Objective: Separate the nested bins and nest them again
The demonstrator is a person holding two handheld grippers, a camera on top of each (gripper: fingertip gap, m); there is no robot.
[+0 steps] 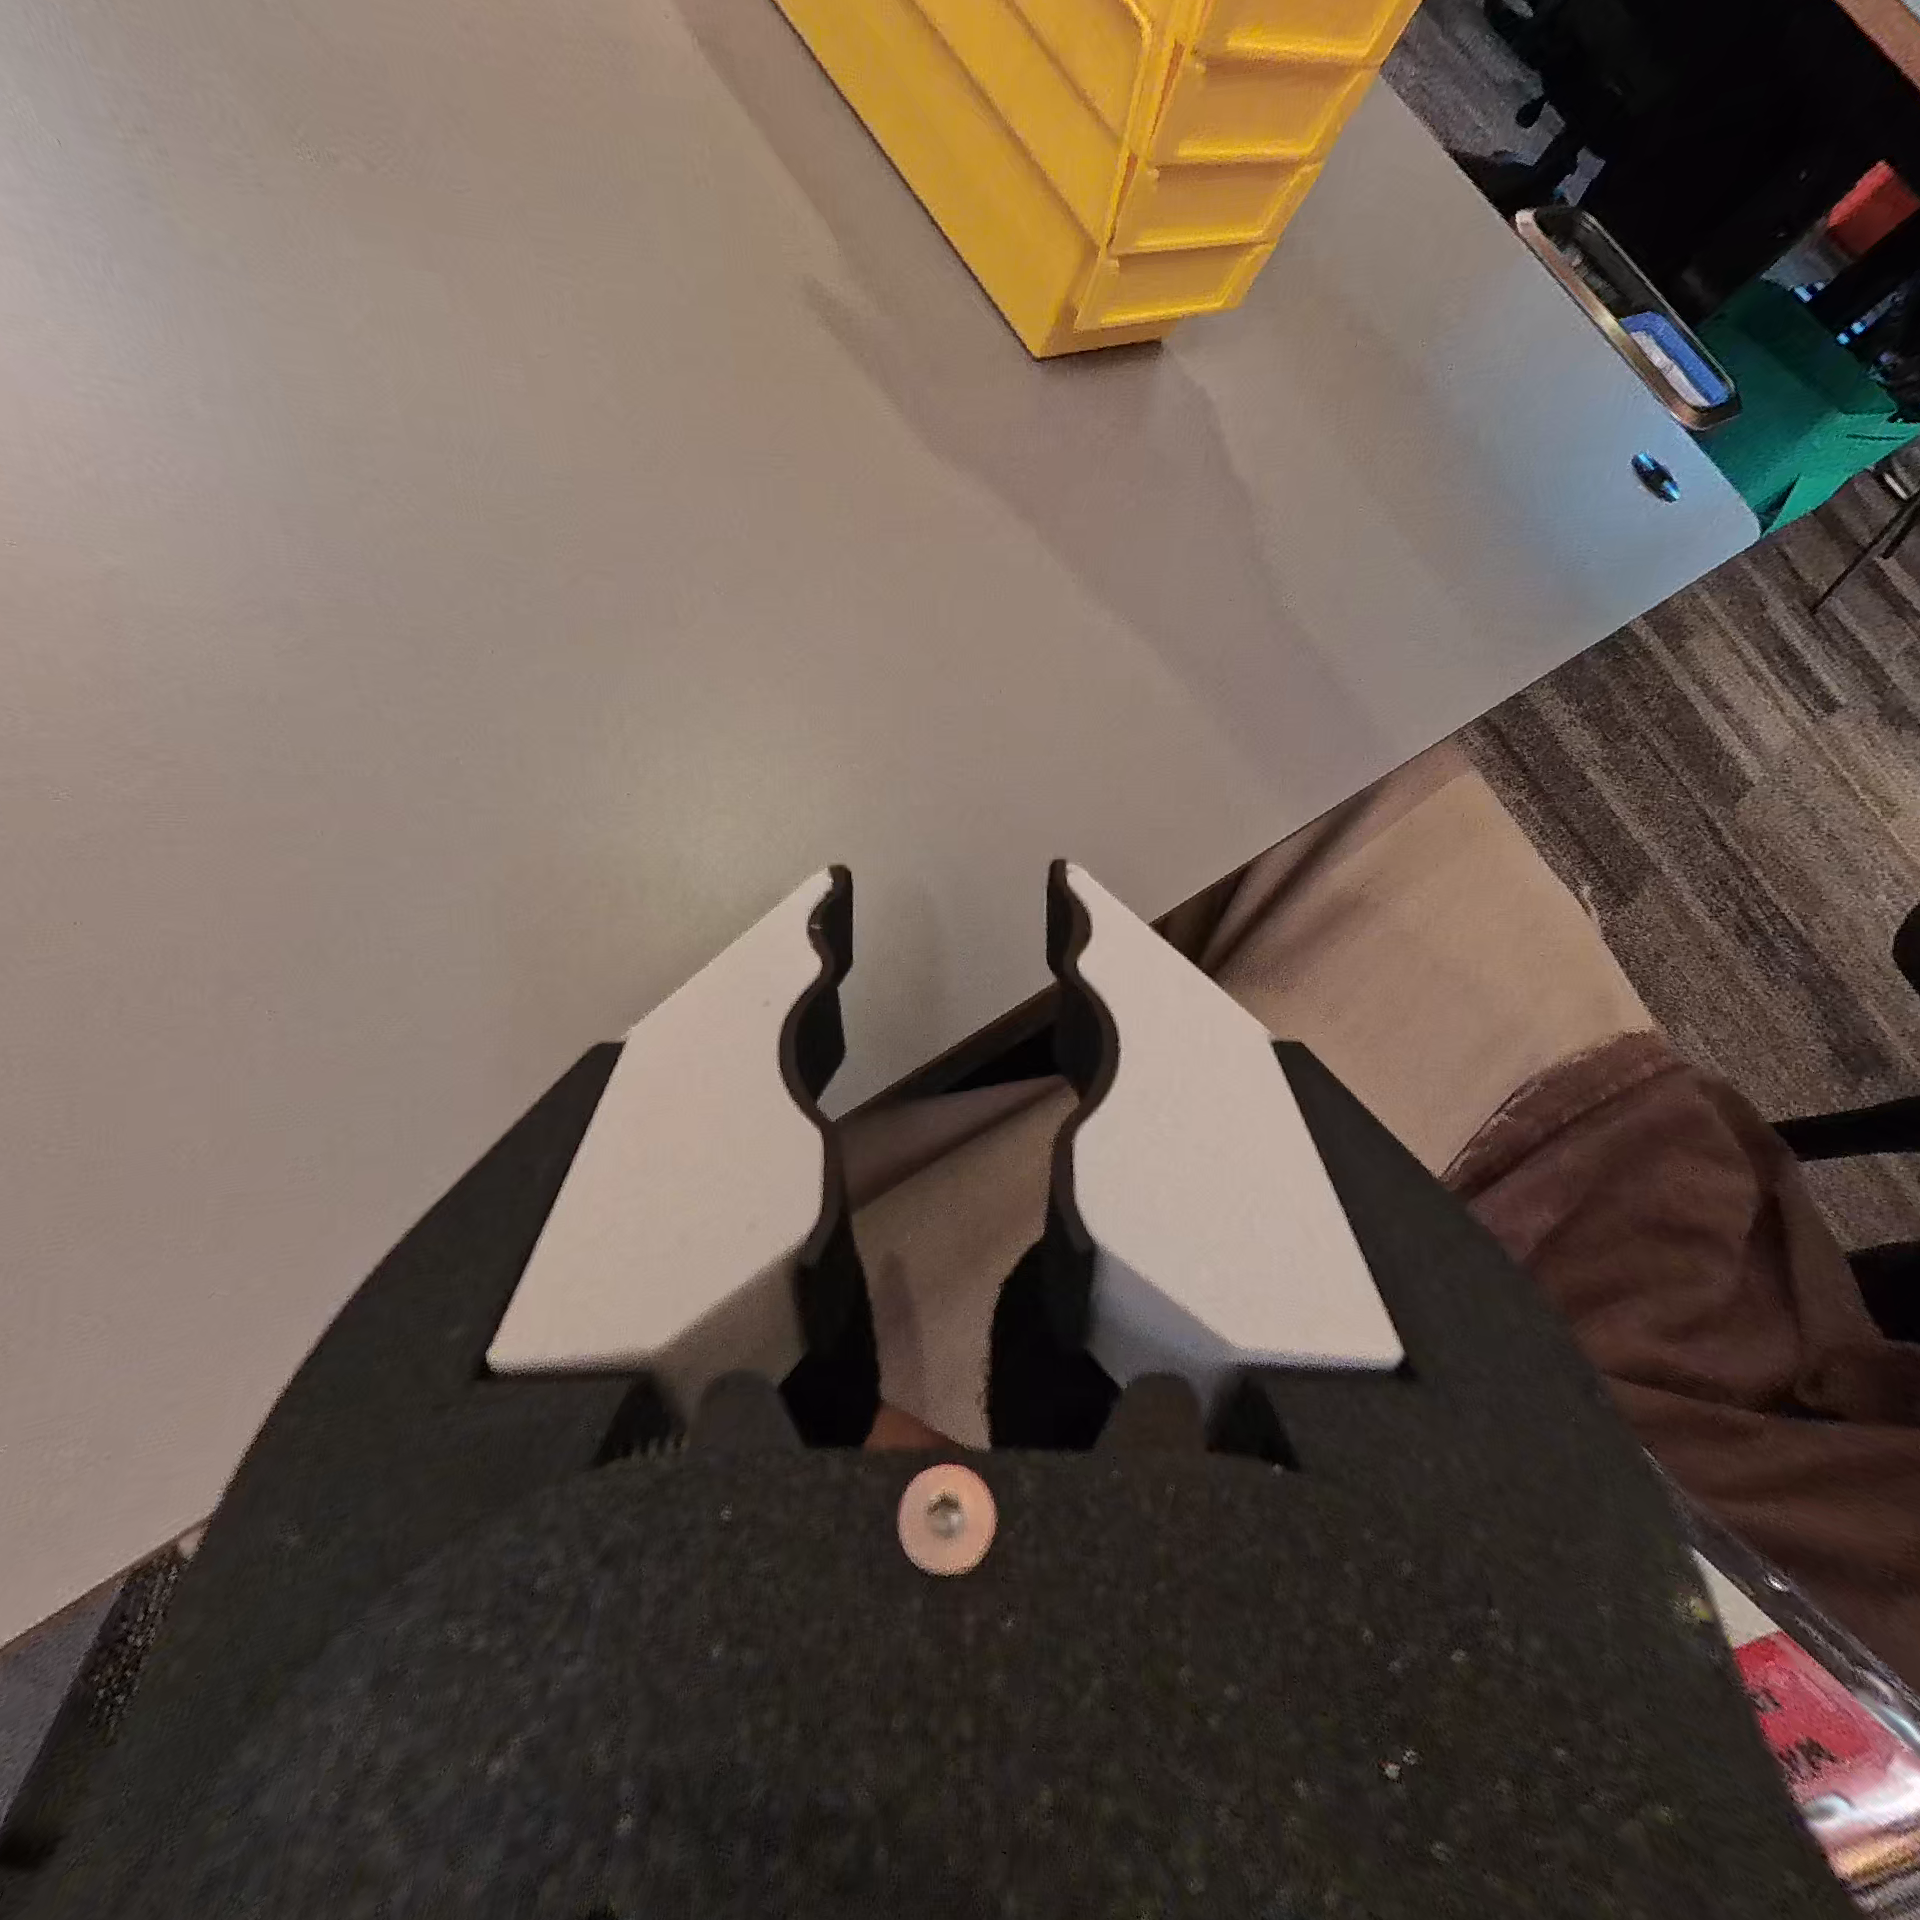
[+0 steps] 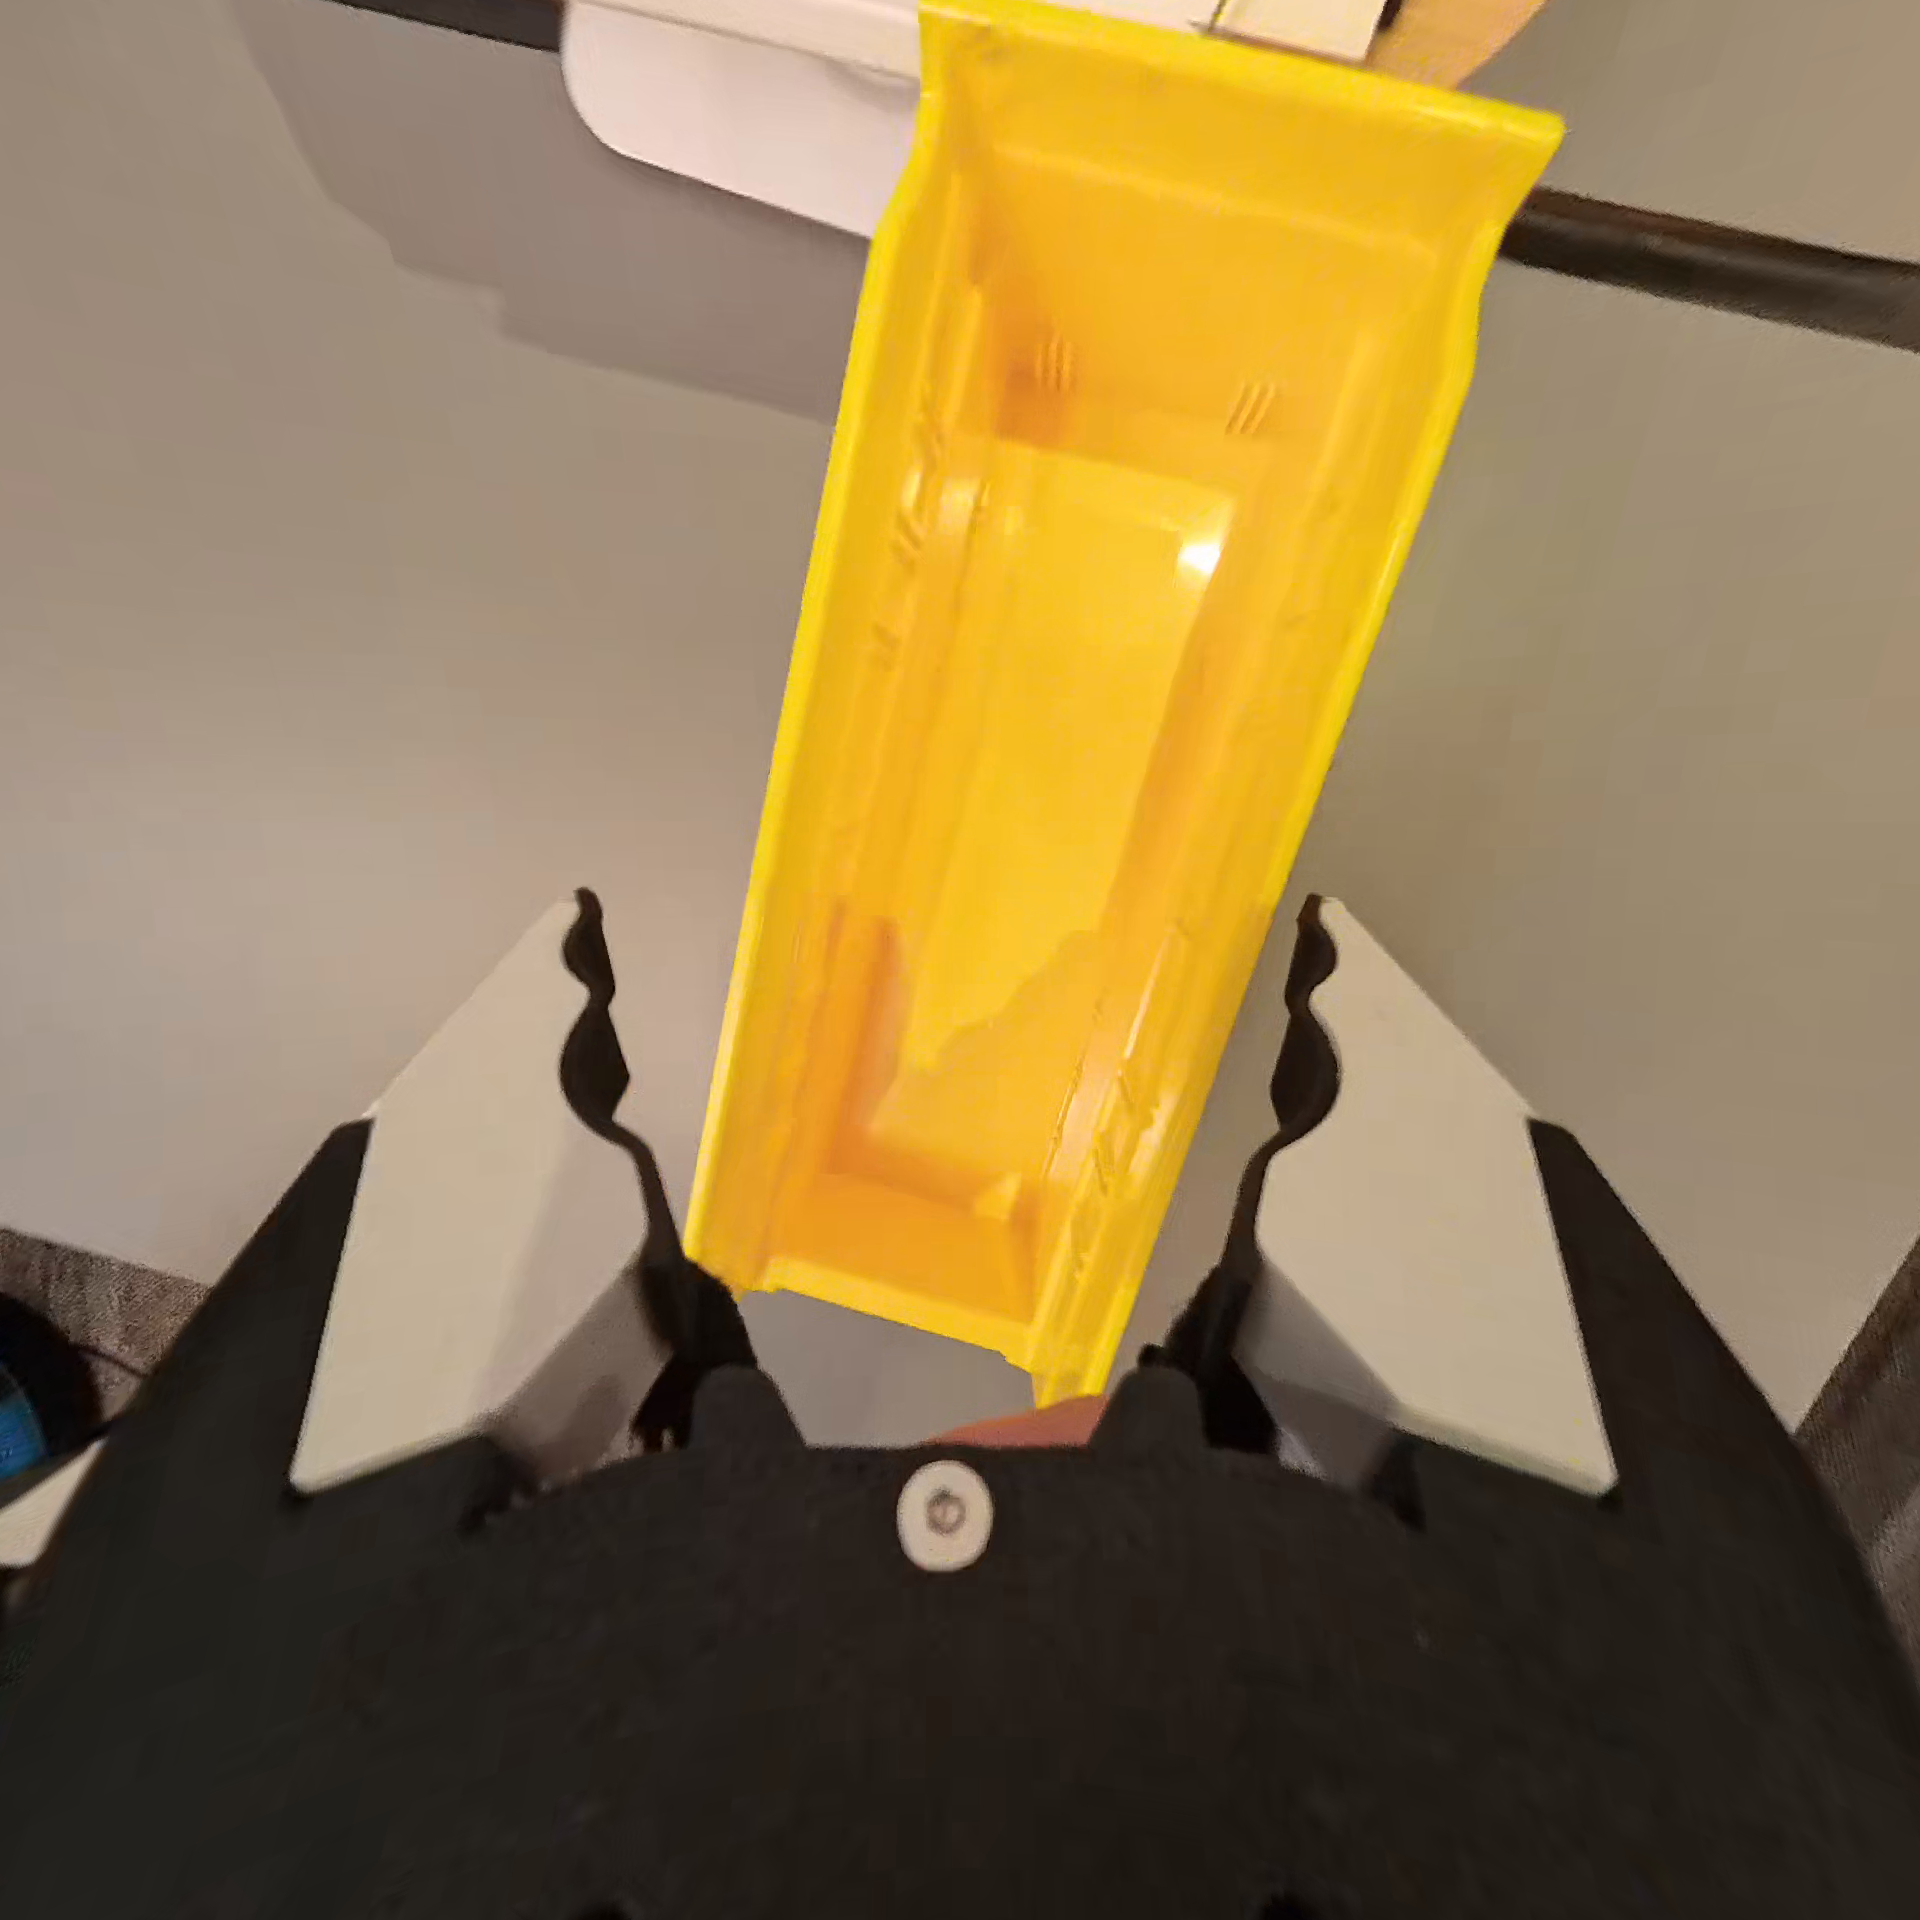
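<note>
Left gripper point(image 1: 951, 883): we held it low over the near edge of the grey table point(image 1: 436, 540), with a narrow gap between its two fingers and nothing in that gap; it touched no bin.
Below the left gripper: we saw a person's tan trouser leg point(image 1: 1382, 935) and a brown sleeve point(image 1: 1662, 1247) just past the table edge, with striped carpet point(image 1: 1714, 779) beyond them.
Right gripper point(image 2: 951, 904): we had its fingers spread wide, one on each side of the near end of a yellow bin; we could not tell whether either finger touched the bin's walls, so we would not call it a grip.
Single yellow bin point(image 2: 1091, 727): it lay open side up toward the right wrist camera, its near end between the right fingers and its far lip reaching toward the table's far edge. The picture was blurred, and we could not tell whether it rested on the table or hung above it.
Yellow bin stack point(image 1: 1101, 156): in the left wrist view we saw a tall nested stack of bins on the table, well apart from the left gripper, toward the far side.
Far table edge, left view: a dark tray-like object with a metal rim point(image 1: 1621, 312) sat near the corner, and a small metal fitting point(image 1: 1654, 476) lay closer to the edge.
Far edge, right view: a white object point(image 2: 727, 114) lay beyond the bin.
</note>
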